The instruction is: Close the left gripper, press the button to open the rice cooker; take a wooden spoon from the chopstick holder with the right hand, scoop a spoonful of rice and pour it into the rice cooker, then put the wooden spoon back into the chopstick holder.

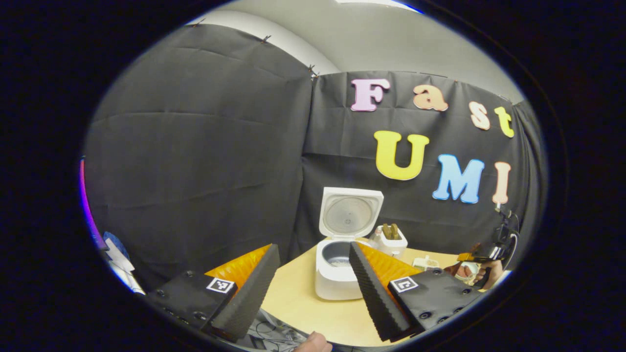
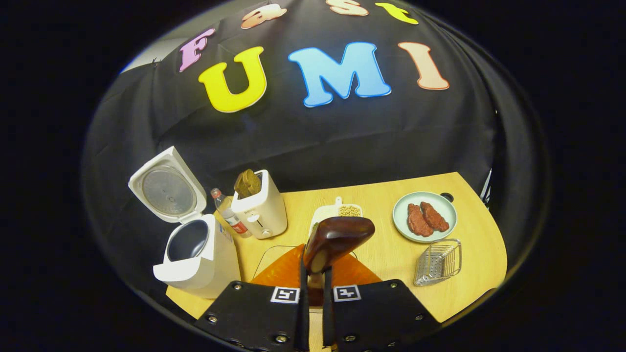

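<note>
- Right gripper, seen in the right gripper view, has its two fingers drawn close together, clamping the handle of the wooden spoon; the dark brown bowl of the spoon stands above the fingertips, over the table.
- Left gripper, seen in the left gripper view, has its fingers spread wide apart with nothing between them, held above the near edge of the wooden table.
- Rice cooker sits on the table ahead of the left gripper, its lid raised upright; white grains show at the bottom of the inner pot.
- In the right gripper view the rice cooker stands at the left of the table, lid open.
- Just beside it stand a small bottle and a white toaster with brown slices in its slots.
- Farther right lie a small white dish of grains, a pale green plate holding two reddish pieces, and a wire rack.
- I cannot make out the chopstick holder.
- A hand holding the other gripper appears at the far right of the left gripper view.
</note>
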`<state>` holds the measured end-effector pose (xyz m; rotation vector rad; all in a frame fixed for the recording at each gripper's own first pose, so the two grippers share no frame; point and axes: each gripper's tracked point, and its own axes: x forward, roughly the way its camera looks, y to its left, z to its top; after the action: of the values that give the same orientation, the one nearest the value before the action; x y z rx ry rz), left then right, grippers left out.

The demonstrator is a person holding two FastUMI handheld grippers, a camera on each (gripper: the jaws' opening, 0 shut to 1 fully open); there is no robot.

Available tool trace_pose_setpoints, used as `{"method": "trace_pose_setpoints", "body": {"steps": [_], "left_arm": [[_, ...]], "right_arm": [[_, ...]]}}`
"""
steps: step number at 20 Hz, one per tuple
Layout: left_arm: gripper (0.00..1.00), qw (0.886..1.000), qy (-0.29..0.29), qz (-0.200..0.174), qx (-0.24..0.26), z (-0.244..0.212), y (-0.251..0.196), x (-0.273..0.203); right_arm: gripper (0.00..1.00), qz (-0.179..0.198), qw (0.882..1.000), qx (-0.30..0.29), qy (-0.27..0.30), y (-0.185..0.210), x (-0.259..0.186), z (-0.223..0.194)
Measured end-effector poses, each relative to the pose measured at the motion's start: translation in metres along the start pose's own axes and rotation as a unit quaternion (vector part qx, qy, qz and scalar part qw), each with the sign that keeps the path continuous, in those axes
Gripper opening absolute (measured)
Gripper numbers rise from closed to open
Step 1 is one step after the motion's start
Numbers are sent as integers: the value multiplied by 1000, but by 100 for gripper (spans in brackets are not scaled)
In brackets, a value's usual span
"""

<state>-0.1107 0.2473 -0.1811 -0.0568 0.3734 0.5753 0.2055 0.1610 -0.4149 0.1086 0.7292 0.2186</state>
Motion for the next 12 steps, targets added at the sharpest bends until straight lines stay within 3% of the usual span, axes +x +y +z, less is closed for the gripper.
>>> {"method": "trace_pose_setpoints", "body": {"steps": [4,8,12], "left_arm": [[100,999,25,34,17,-11,-8,8],[99,997,41,63,24,-21,-17,4],[99,994,56,90,0,-33,-14,-2]], "right_arm": [[11,-17,999,-30,26,-5,52,-20],[11,-8,999,-33,34,5,88,-26],[11,7,998,-48,46,26,109,-30]]}}
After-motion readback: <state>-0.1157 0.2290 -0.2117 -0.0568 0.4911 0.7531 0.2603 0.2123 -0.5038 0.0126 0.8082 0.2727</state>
